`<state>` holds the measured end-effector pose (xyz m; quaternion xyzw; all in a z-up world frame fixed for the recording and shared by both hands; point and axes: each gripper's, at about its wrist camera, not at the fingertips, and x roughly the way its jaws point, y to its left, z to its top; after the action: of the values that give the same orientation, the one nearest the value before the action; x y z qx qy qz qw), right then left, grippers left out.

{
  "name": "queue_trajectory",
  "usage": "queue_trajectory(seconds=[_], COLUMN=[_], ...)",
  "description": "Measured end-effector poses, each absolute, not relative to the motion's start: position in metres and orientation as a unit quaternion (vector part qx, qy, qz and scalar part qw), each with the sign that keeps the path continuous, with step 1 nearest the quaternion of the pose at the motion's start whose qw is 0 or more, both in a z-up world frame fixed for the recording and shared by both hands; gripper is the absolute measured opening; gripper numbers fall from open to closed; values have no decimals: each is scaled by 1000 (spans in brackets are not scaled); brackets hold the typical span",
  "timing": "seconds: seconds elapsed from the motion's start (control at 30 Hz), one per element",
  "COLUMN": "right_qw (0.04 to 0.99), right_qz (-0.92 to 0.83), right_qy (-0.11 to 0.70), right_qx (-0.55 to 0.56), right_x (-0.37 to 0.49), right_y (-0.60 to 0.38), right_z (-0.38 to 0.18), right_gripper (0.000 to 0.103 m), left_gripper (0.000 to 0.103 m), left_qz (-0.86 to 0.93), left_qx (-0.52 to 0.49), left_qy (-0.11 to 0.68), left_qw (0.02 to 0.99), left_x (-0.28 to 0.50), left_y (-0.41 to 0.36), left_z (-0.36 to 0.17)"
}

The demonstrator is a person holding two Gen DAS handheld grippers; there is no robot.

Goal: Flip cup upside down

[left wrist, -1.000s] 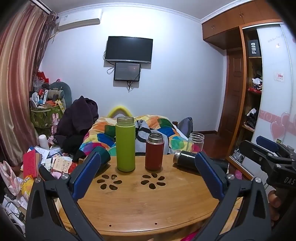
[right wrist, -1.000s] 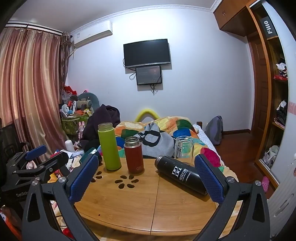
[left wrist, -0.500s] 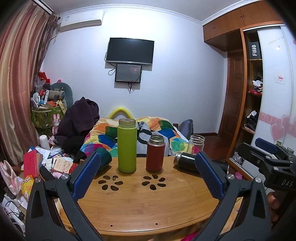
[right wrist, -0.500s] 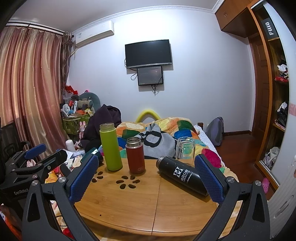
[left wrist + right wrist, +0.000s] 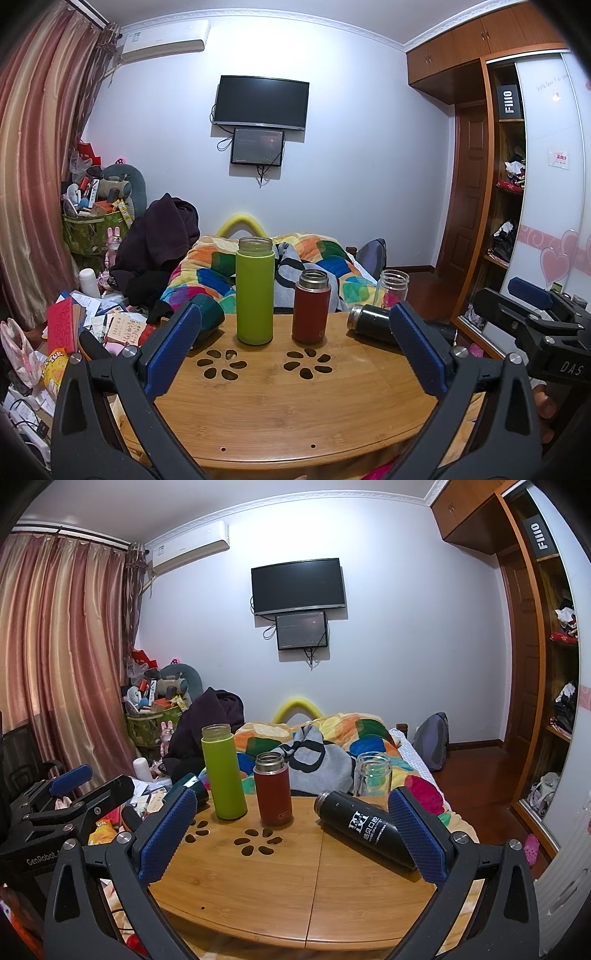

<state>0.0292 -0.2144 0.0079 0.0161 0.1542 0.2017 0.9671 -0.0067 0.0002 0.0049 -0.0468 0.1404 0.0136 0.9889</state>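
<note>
Grippers both wide apart and holding nothing, left gripper (image 5: 295,347) and right gripper (image 5: 291,834) hovering short of the upright tall lime-green cup (image 5: 255,291) on the round bamboo tabletop (image 5: 288,406), so next is probably reaching in to grab it.

The table (image 5: 295,878) is smooth, lightly glossy bamboo-grained wood. The green flask (image 5: 223,775) and red flask (image 5: 274,790) look matt with metal necks; the black flask (image 5: 362,827) is satin; the jar (image 5: 372,773) is clear glass. Blue claw pads (image 5: 166,834) are rough-textured.
</note>
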Motion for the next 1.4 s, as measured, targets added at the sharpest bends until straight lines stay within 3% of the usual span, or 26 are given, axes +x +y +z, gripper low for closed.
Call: queue_trajectory(seconds=[1.4], right_qw=[966], right_qz=[208], right_qy=[154], right_qx=[15], right_x=[29], right_y=[-211], right_z=[6], right_gripper=[103], left_gripper=[103], left_qz=[15], left_qx=[-47], left_qy=[139], left_qw=[989], left_x=[-8], left_y=[1], left_z=[5])
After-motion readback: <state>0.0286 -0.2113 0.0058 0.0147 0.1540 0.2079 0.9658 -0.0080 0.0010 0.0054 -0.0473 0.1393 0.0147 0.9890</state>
